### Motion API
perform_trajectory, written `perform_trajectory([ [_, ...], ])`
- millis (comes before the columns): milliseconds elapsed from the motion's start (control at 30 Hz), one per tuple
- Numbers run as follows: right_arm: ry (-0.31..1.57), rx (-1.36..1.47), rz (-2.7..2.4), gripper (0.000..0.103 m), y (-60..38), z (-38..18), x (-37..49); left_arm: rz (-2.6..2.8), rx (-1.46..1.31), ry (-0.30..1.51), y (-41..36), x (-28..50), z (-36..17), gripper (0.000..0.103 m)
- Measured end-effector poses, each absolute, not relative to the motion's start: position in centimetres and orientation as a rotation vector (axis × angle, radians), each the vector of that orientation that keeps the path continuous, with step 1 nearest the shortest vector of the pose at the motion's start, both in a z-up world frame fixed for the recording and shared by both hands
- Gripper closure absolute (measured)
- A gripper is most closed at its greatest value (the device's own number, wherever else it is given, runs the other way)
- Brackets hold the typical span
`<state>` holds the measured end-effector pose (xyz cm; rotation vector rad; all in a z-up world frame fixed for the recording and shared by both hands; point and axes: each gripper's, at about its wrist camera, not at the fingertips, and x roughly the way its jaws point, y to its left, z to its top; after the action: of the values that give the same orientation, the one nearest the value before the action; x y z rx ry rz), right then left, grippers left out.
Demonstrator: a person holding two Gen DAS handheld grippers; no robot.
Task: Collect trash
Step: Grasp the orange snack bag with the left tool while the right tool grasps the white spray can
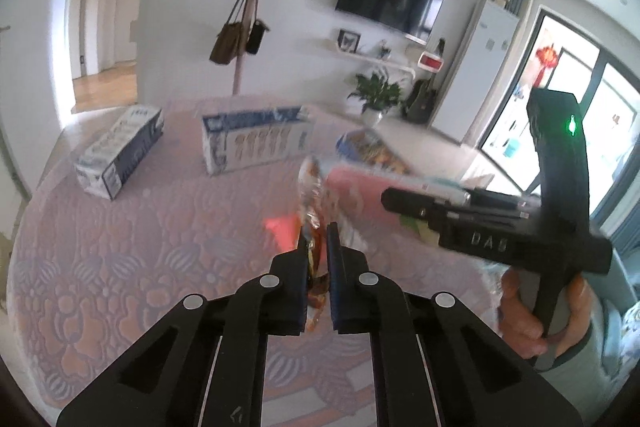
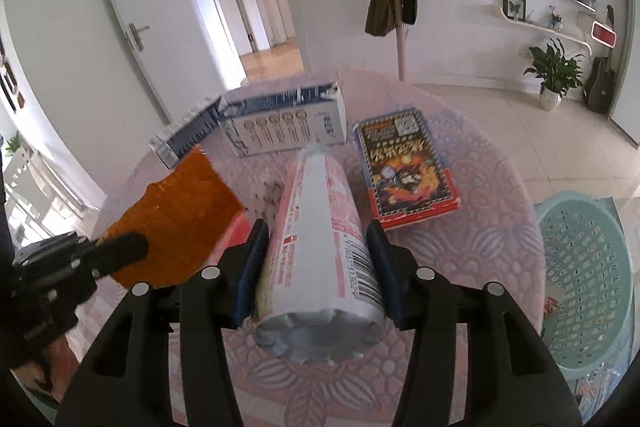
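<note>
Crinkled orange wrapper (image 2: 176, 223) (foil-lined) between left gripper (image 1: 318, 231) fingers (image 1: 334, 247).

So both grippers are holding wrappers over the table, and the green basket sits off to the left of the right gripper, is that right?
Not quite: the green basket sits to the right of the right gripper, as the right wrist view shows. The rest holds: it grips a white and pink wrapper, and the left gripper holds an orange one over the table.
</note>
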<state>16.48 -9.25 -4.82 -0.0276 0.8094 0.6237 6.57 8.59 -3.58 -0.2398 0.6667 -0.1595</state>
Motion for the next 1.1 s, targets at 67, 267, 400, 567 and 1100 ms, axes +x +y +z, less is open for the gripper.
perform_trajectory([
  [67,0.790,-0.022,0.627,0.056,-9.7,-4.0,16.1,-0.171,-0.248,0.640,8.4,6.5,-2.6,0.097],
  [267,0.736,-0.011,0.635,0.056,-10.8,-1.9,15.2,-0.184,-0.234,0.575,7.6,6.7,-0.2,0.097],
  [400,0.796,-0.043,0.646,0.056,-10.7,-2.8,14.7,-0.186,-0.225,0.576,7.4,7.0,-0.1,0.097],
  [567,0.902,-0.090,0.636,0.057,-10.2,-6.7,12.8,-0.196,-0.249,0.608,7.6,6.8,-1.6,0.097],
  [1100,1.139,-0.048,0.687,0.056,-6.8,-9.6,17.8,-0.189,-0.269,0.616,8.5,6.2,-2.3,0.097],
])
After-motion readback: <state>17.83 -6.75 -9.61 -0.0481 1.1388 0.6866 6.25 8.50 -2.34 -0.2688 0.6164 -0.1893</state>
